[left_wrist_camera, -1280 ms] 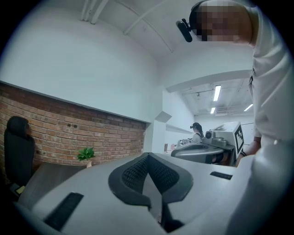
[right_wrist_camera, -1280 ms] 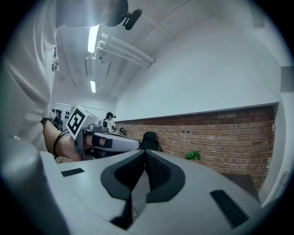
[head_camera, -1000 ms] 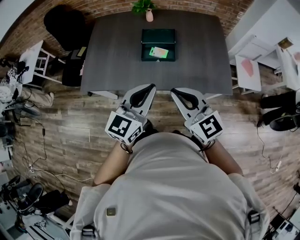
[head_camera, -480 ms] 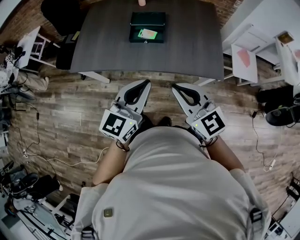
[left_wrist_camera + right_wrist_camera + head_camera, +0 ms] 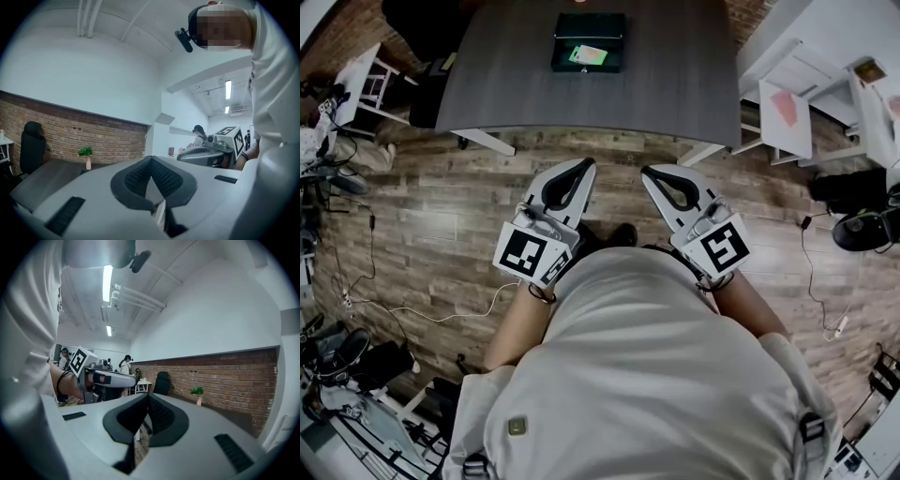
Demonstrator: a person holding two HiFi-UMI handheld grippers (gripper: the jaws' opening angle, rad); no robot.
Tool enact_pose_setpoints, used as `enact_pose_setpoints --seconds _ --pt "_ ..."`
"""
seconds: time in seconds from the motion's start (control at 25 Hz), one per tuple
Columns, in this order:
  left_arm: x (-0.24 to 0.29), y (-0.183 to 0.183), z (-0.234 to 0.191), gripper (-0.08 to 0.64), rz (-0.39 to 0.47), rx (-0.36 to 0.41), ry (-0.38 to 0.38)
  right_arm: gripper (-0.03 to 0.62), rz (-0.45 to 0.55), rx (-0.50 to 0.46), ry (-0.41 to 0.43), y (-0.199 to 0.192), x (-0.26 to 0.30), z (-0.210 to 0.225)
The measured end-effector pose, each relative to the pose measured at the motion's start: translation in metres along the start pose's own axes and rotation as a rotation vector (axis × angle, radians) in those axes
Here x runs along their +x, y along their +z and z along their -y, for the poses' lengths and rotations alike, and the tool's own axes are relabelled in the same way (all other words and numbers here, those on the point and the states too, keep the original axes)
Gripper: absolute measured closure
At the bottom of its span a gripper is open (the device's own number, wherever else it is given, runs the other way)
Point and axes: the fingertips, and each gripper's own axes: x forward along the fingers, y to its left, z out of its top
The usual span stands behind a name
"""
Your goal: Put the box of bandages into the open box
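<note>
On the dark table point(image 5: 675, 84) at the top of the head view stands a dark green open box point(image 5: 588, 28). A small light-green box of bandages point(image 5: 587, 55) lies inside it. Both grippers hang over the wooden floor, well short of the table's near edge and close to the person's body. My left gripper point(image 5: 585, 165) is shut and holds nothing. My right gripper point(image 5: 649, 172) is shut and empty too. In the left gripper view the jaws point(image 5: 151, 160) meet at the tips, and so do those in the right gripper view point(image 5: 147, 397).
A black office chair point(image 5: 417, 19) stands at the table's left, white desks point(image 5: 797, 84) at its right. Cables point(image 5: 441, 314) trail over the floor on the left. A potted plant point(image 5: 86, 152) sits at the table's far edge by the brick wall. Other people stand in the background.
The table with the open box has slid toward the top of the head view: the person and both grippers have backed away from it. Both grippers stay shut and empty.
</note>
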Motion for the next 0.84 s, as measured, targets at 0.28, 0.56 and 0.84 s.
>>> enact_pose_setpoints --seconds 0.28,0.56,0.84 --pt "-0.005 0.000 0.007 0.545 0.011 -0.003 -0.011 0.571 0.001 -0.011 -0.001 0.001 -0.002 -0.009" --pt "-0.006 0.001 0.004 0.545 0.017 -0.009 -0.018 0.571 -0.007 -0.008 -0.002 0.003 0.001 -0.010" --pt "-0.008 -0.001 -0.008 0.545 0.010 -0.019 -0.021 0.571 -0.012 -0.007 0.002 0.003 0.015 -0.011"
